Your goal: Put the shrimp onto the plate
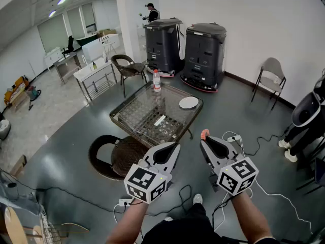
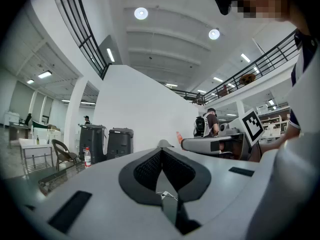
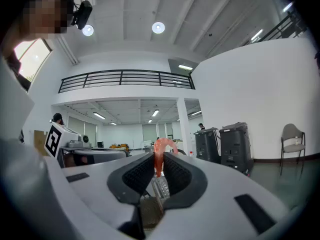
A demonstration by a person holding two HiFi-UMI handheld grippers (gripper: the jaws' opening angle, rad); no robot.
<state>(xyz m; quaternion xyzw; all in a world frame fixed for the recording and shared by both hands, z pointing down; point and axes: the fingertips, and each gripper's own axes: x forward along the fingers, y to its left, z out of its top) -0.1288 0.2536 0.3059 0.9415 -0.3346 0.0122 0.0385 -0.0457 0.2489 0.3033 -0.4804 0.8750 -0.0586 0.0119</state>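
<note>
An orange-pink shrimp is pinched between the jaws of my right gripper, its curled end sticking out past the tips; in the head view the shrimp shows at the tip of that gripper. My left gripper is held beside it, jaws shut with nothing between them. Both hang in the air short of the glass table. The white plate lies at the table's far right corner, well ahead of both grippers.
A water bottle stands at the table's far edge and a small white object lies mid-table. A wicker chair sits just before the table, another chair behind it. Two black machines stand by the wall. Cables cross the floor.
</note>
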